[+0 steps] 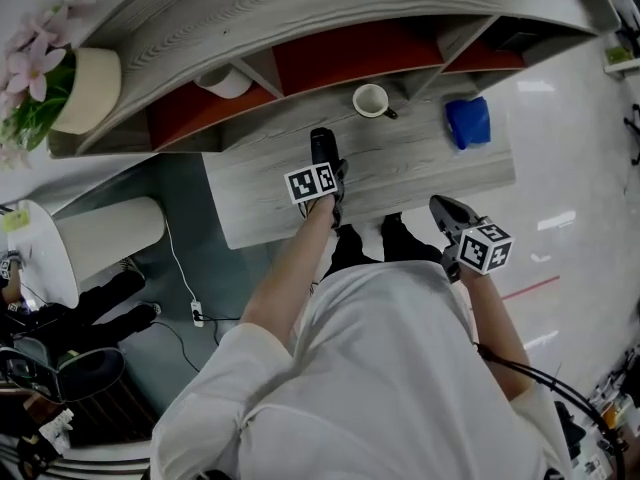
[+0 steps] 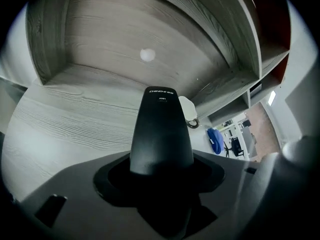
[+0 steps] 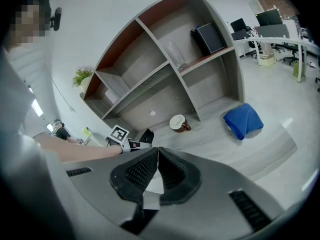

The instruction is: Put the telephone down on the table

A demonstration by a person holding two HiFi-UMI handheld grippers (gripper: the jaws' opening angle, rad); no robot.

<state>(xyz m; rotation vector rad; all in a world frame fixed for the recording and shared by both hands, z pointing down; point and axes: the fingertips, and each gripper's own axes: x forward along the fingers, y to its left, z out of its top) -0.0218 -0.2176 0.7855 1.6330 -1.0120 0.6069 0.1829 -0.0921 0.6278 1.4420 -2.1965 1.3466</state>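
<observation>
**Head view.** A grey wood-grain shelf unit point(image 1: 250, 18) with red-backed compartments spanned the top of the frame. Its table point(image 1: 420, 173) lay below it, at centre. The left gripper point(image 1: 325, 173), mid-frame, had its jaws clamped on the black telephone point(image 1: 322, 146). The telephone was held over the table's middle and pointed toward the shelf; contact with the surface could not be judged. The right gripper point(image 1: 452, 213), right of centre and off the table's near edge, had its jaws pressed together on nothing. A blue cloth point(image 1: 467, 123) lay at the table's right. A white mug point(image 1: 371, 100) stood just up and right of the telephone.
</observation>
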